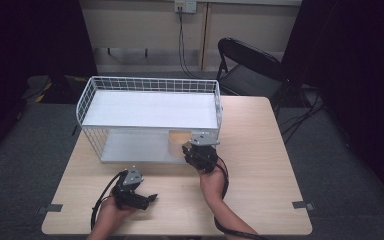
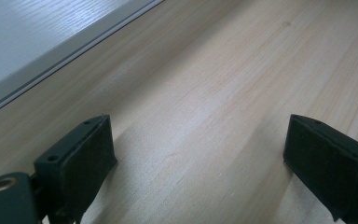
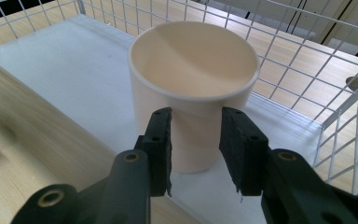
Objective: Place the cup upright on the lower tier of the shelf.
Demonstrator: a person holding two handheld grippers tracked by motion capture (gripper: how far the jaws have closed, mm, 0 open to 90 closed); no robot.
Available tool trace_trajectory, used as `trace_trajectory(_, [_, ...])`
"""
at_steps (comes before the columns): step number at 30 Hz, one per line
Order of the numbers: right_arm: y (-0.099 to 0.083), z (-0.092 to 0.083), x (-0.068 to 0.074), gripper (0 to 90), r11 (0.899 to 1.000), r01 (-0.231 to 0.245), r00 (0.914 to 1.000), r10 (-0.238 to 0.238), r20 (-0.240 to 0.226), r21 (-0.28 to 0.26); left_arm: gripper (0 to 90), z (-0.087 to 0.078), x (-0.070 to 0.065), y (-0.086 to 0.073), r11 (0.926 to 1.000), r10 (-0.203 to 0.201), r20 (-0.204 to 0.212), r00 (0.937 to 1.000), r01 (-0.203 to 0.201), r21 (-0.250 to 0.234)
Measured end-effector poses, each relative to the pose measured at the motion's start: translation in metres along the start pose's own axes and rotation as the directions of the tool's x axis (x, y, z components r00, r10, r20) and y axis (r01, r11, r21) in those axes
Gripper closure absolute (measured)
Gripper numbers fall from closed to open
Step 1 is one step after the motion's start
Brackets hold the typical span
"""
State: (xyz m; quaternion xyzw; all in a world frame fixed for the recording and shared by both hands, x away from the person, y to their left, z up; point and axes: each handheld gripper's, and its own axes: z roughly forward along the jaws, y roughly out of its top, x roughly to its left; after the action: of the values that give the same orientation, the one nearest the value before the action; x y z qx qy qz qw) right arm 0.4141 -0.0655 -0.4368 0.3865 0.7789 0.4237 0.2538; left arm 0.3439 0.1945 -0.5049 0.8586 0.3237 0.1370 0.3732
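I see the cream cup standing upright and empty on the wire rack's lower shelf, right end. My right hand-held gripper has its pads just in front of the cup, not pressing. My left hand-held gripper rests spread wide over the bare tabletop.

Left gripper low at near left, jaws wide apart; right gripper farther right, jaws half closed.
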Motion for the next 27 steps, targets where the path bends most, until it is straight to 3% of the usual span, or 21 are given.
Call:
trace_trajectory(11, [0.002, -0.005, -0.003, 41.3, 0.999, -0.043, 0.9963, 0.044, -0.073, 0.013, 8.1, 0.000, 0.000, 0.000, 1.0000, 0.000, 0.000, 1.0000, 0.000, 0.000])
trace_trajectory(27, [-0.004, -0.011, -0.006, 18.2, 1.000, -0.015, 0.9818, 0.015, -0.189, 0.003, 8.1, 0.000, 0.000, 0.000, 1.0000, 0.000, 0.000, 1.0000, 0.000, 0.000])
